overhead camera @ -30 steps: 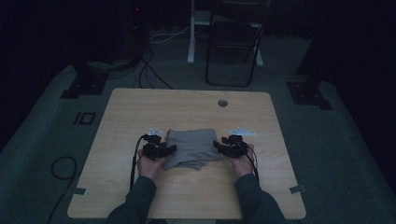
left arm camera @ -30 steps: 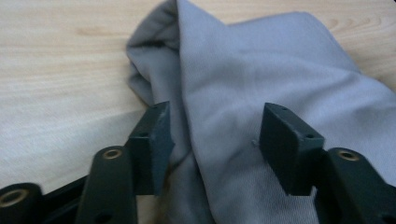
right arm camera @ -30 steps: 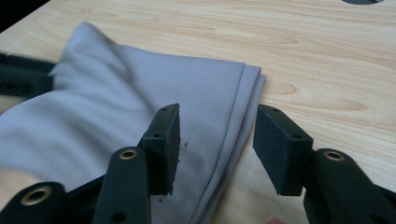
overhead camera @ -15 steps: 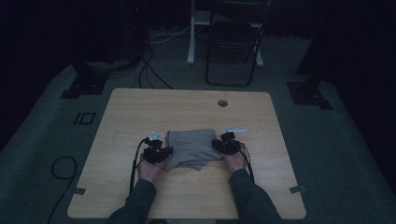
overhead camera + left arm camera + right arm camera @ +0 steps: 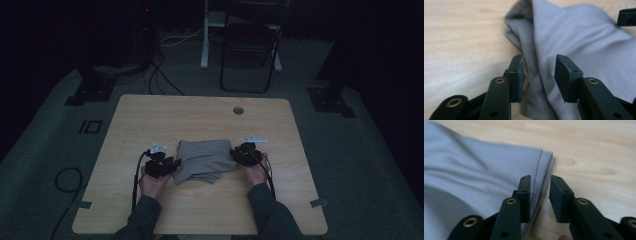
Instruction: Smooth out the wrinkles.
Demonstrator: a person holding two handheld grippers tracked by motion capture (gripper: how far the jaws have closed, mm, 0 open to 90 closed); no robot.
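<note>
Grey folded cloth [image 5: 204,161] lay on the pale wooden worktop [image 5: 165,117], nearer the near edge than the far edge and roughly midway between the left and right edges. Its surface was creased, and its near edge looked uneven in the high view.

The left gripper [image 5: 167,166] sat at the cloth's left edge, held by the person's left hand [image 5: 151,183], with a black cable running back along the forearm. In the left gripper view the left gripper [image 5: 539,75] had its jaws parted, and a bunched fold of the cloth [image 5: 574,37] ran up between them. The fabric touched the left-hand pad; the right-hand pad stood clear of it, so nothing was clamped.

The right gripper [image 5: 239,155] sat at the cloth's right edge, held by the right hand [image 5: 256,171]. In the right gripper view the right gripper [image 5: 539,195] was likewise released, jaws apart, straddling the stacked layered edge of the cloth [image 5: 474,170] close to its corner. The layers lay against the left-hand pad, with bare worktop [image 5: 594,150] beneath the right-hand one.

A round hole [image 5: 238,110] showed in the worktop near the far edge. Beyond the worktop stood a dark folding chair [image 5: 250,47], with cables [image 5: 160,75] on the carpeted floor [image 5: 360,150].
</note>
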